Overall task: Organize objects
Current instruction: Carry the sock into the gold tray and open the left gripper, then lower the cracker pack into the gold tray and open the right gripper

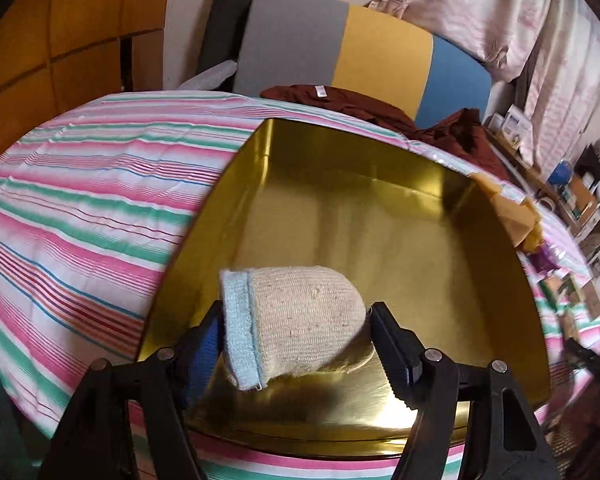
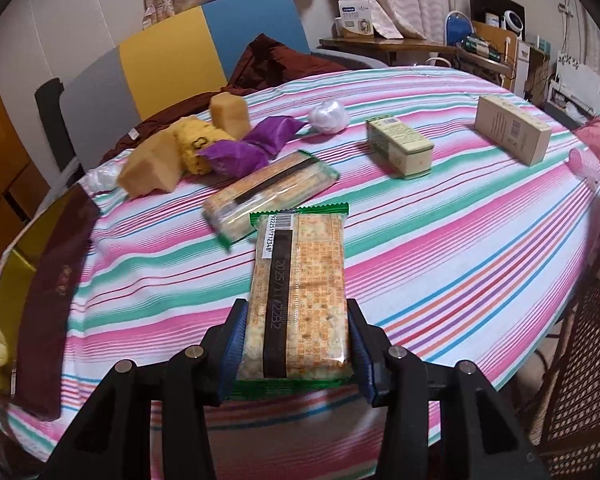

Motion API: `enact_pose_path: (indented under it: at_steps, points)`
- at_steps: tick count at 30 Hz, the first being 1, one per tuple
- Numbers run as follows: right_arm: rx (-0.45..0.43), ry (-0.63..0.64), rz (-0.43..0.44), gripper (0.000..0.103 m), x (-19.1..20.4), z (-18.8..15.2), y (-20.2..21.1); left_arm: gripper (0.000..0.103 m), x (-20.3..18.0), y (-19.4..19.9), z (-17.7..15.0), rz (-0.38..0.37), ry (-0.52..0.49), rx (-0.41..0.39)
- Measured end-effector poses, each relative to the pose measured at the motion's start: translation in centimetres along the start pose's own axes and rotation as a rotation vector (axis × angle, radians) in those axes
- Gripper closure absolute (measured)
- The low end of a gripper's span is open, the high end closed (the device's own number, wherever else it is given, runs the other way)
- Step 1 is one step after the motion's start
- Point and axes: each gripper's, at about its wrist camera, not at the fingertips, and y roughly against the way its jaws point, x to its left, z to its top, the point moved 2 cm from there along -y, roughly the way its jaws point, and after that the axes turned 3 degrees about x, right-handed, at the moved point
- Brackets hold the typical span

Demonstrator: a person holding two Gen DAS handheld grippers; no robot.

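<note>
In the left wrist view my left gripper [image 1: 296, 344] is shut on a rolled beige sock with a light blue cuff [image 1: 296, 320], held just above the floor of a gold tin box [image 1: 380, 208] on the striped cloth. In the right wrist view my right gripper [image 2: 298, 344] is shut on a cracker packet with a green edge [image 2: 300, 292], held over the table. The gold tin box [image 2: 16, 272], with its dark red outer wall, shows at the left edge there.
On the striped tablecloth [image 2: 440, 240] lie a second cracker packet [image 2: 268, 192], yellow sponges [image 2: 152, 168], purple pouches [image 2: 244, 148], a white ball [image 2: 328, 116] and two small cartons [image 2: 400, 148] [image 2: 512, 128]. A chair with dark red cloth [image 2: 268, 60] stands behind. A wicker chair [image 2: 580, 380] is at right.
</note>
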Motion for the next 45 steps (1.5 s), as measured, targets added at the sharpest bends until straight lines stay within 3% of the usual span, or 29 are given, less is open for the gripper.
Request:
enact_pose_path:
  at_steps: [3,10,20,31,36,45]
  points:
    - [0.010,-0.010,0.025,0.056,0.5,-0.5,0.4,0.030,0.3,0.0,-0.1,0.020,-0.013,-0.006]
    - [0.000,0.023,0.070,0.056,2.3,-1.4,1.9,0.000,0.2,1.2,0.5,0.018,0.018,-0.056]
    - [-0.067,0.116,0.166,0.056,7.0,-0.7,5.1,0.000,0.1,2.6,0.9,-0.001,0.069,-0.080]
    - [-0.116,0.333,0.338,0.056,17.7,-0.4,7.5,0.000,2.1,4.6,1.9,0.015,0.175,-0.134]
    - [-0.053,0.407,0.404,0.056,23.4,-1.3,6.7,0.000,3.5,5.0,2.1,0.032,0.225,-0.145]
    - [0.148,0.499,0.400,0.056,30.1,-4.1,1.1,0.000,6.6,5.6,3.1,0.076,0.288,-0.160]
